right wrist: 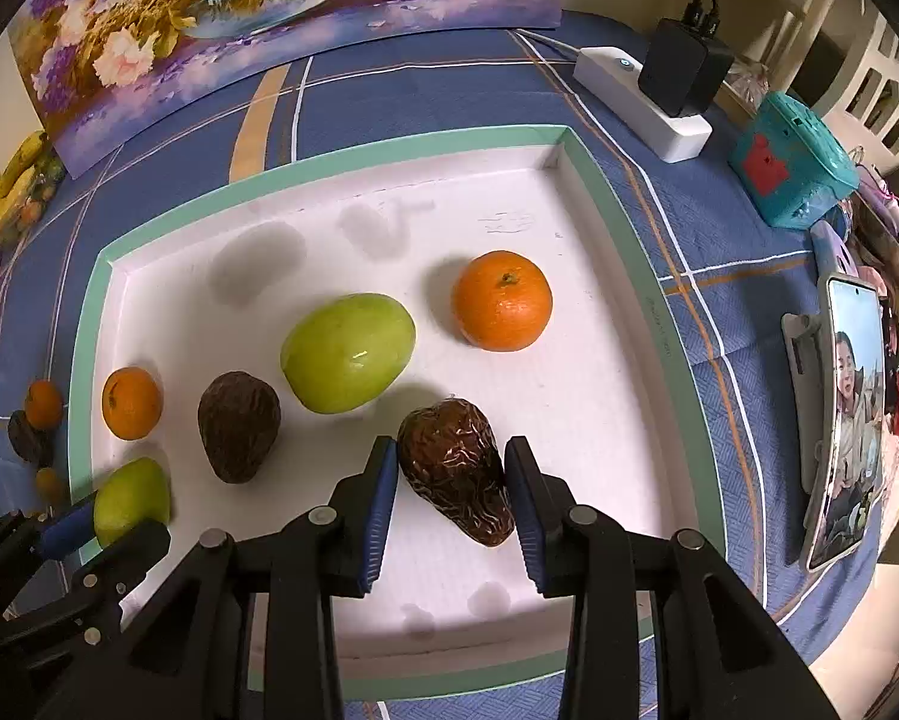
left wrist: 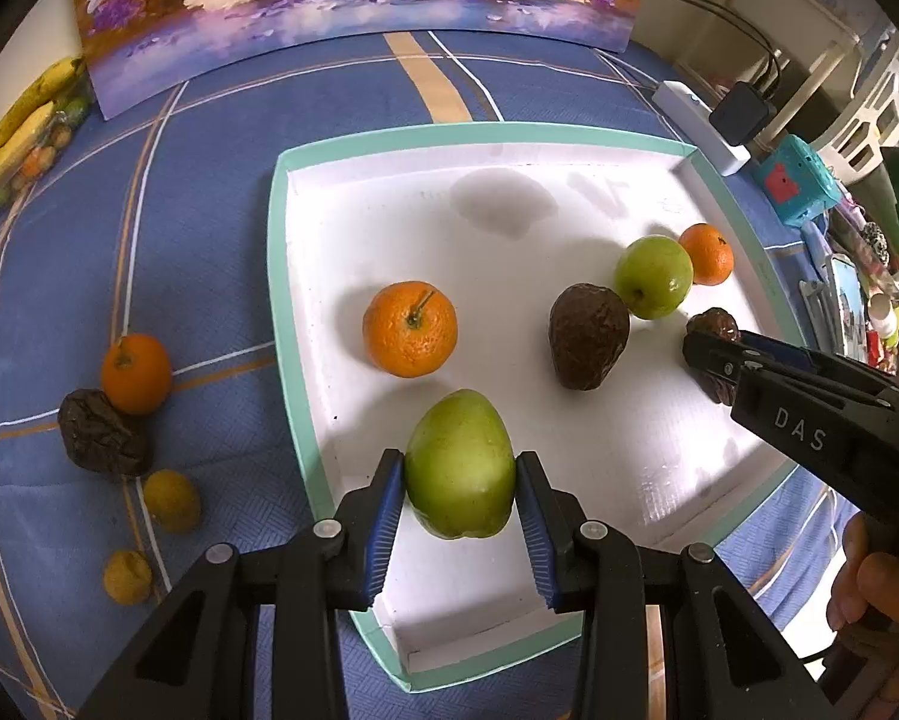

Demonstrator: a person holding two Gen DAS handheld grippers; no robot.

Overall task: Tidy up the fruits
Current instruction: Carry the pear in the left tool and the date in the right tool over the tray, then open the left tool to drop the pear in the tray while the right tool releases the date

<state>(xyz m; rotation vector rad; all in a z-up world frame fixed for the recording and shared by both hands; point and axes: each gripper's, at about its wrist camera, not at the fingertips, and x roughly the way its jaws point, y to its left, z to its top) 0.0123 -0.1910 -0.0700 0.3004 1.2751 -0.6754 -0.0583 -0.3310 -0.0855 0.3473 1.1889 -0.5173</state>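
**Both tools carrying fruit into the white tray**

We judge the step in hand to be setting two fruits down inside the tray, the landmark for what follows. To do it well, we should lower each fruit until it rests on the tray floor before easing the jaws apart, and choose a bare patch so nothing rolls into a neighbour. The left tool is clamped on a green mango, its blue pads pressed to both flanks, near the tray's front left corner; open floor lies ahead of it, short of the orange. The right tool grips a wrinkled dark brown fruit, pads touching both sides, over the tray's front right area. Whether either fruit already touches the floor we cannot tell.

Both tools point forward and downward into the tray from its front edge, side by side, the left one reaching in over the front left corner. In the right wrist view a second green fruit, a second orange and a brown avocado lie mid-tray. Outside the tray, left of it on the worktop, wait a small orange, a dark shrivelled fruit and two small yellowish fruits.
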